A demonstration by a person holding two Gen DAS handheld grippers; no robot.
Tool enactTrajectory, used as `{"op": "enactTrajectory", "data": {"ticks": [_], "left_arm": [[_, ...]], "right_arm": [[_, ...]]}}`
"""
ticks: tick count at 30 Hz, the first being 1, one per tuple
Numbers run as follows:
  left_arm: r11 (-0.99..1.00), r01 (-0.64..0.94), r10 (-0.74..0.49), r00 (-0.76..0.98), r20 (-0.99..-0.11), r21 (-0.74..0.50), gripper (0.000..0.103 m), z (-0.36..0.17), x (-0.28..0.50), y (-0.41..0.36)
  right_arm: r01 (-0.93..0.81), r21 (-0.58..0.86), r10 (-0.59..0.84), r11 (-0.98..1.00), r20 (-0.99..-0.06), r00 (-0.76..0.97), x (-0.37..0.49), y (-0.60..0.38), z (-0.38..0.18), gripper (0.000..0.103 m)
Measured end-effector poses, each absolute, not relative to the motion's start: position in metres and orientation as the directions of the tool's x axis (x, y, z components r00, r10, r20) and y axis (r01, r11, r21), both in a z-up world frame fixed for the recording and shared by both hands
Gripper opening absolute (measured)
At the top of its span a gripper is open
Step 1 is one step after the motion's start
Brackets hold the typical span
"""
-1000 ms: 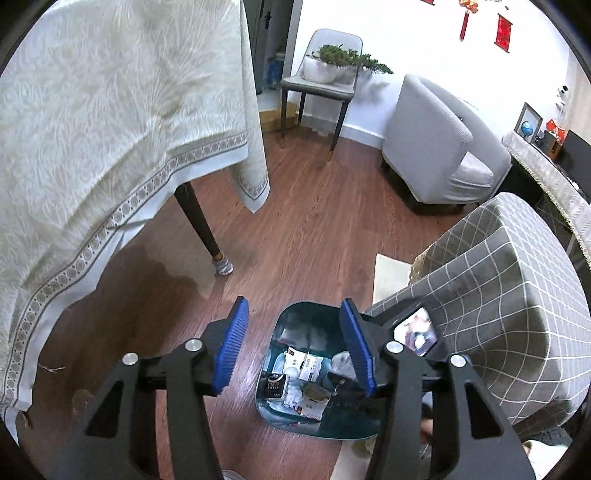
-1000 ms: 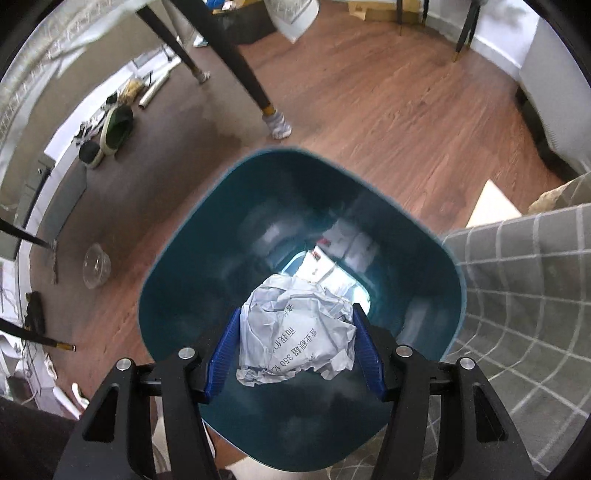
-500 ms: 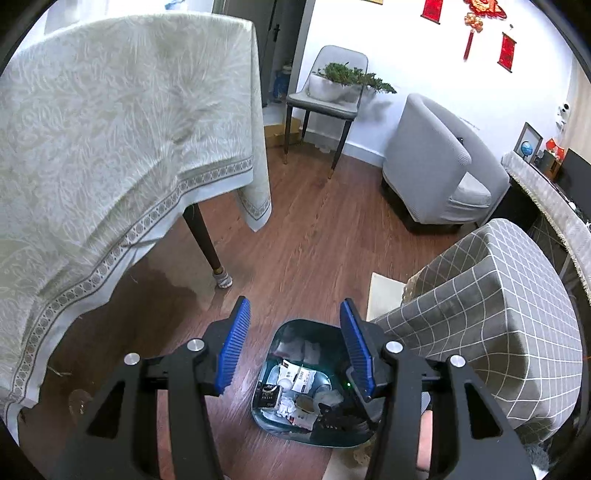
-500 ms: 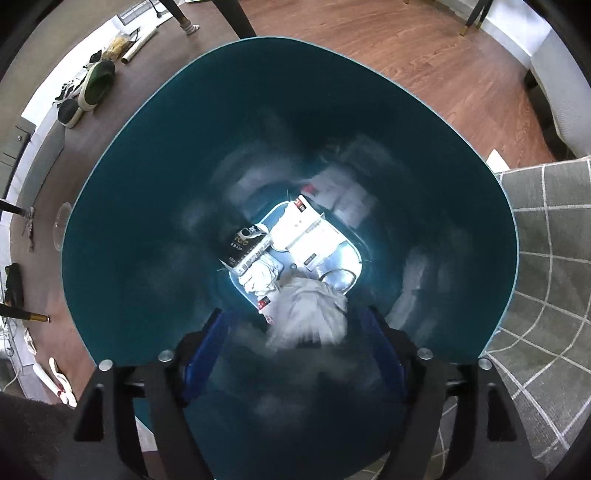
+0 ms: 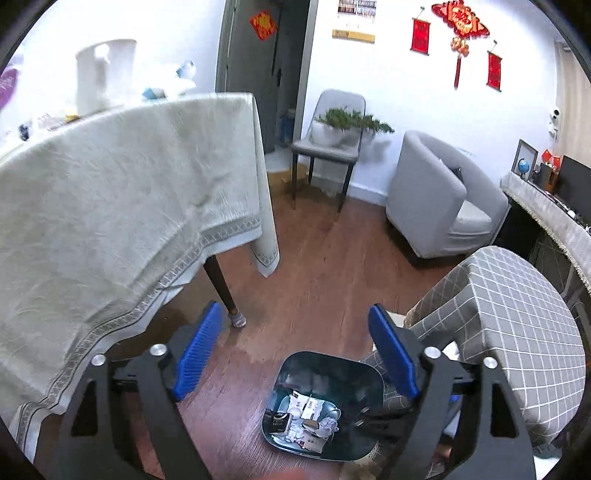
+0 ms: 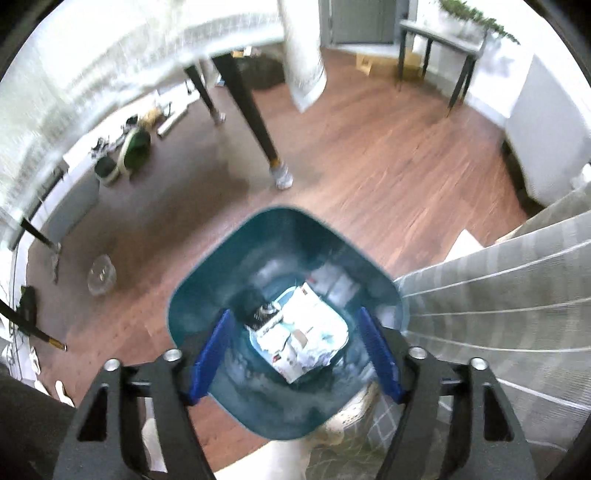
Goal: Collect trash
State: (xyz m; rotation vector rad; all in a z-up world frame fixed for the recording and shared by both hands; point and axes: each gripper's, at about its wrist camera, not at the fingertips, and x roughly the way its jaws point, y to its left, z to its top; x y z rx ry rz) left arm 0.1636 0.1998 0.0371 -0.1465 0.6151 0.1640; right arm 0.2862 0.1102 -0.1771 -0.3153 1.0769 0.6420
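Teal bin [image 6: 207, 295] of paper trash [image 6: 299, 339] directly below right gripper [image 6: 295, 354]; left gripper [image 5: 295, 350] farther; both wide, empty.

A wood-plank floor [image 5: 317, 266] runs under a dining table draped in a pale patterned tablecloth [image 5: 122, 206]; one dark table leg [image 5: 221, 284] shows below the hem. Against the white wall [image 5: 399, 92] stands a grey chair [image 5: 328, 147] holding a potted plant [image 5: 351, 120], beside a grey armchair [image 5: 439, 199]. Red hanging decorations [image 5: 460, 33] mark the wall. A grey checked cover [image 5: 513, 325] drapes furniture at right.
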Motion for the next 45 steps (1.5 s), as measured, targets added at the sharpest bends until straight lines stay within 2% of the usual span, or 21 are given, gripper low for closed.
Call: {"op": "enactTrajectory", "data": {"ticks": [3,5,14,22,29,37,45], "left_arm": [[0.974,-0.217,0.144,0.816,-0.56,-0.065,0.093,0.046,0.138,0.195],[0.974,-0.217,0.145,0.825,-0.546,-0.069,0.094,0.049,0.123,0.193],[0.968,-0.248,0.205,0.848,-0.489,-0.025,0.098,0.055,0.063,0.172],[0.961,-0.271,0.227,0.886,-0.405,-0.056,0.099,0.073,0.035,0.161],[0.965,-0.259,0.258,0.89,-0.377,0.048,0.099,0.065,0.014,0.134],[0.976,-0.199,0.216,0.912,-0.349,0.083,0.099,0.052,-0.018,0.098],[0.978,-0.2,0.208,0.912,-0.353,0.058,0.1,0.03,-0.036,0.096]], "right_arm": [[-0.6,0.084,0.377,0.795,-0.844,0.381,0.276,0.091,-0.141,0.067],[-0.592,0.09,0.403,0.801,-0.812,0.422,0.263,0.076,-0.117,0.067],[-0.509,0.026,0.404,0.86,-0.643,0.651,0.183,-0.001,-0.019,0.088],[-0.384,-0.075,0.302,0.92,-0.487,0.82,0.115,-0.08,0.042,0.099],[-0.273,-0.121,0.218,0.954,-0.342,0.914,0.065,-0.135,0.056,0.099],[-0.187,-0.106,0.143,0.977,-0.329,0.934,0.014,-0.187,0.032,0.099],[-0.104,-0.085,0.075,0.991,-0.29,0.954,-0.005,-0.213,0.021,0.1]]}}
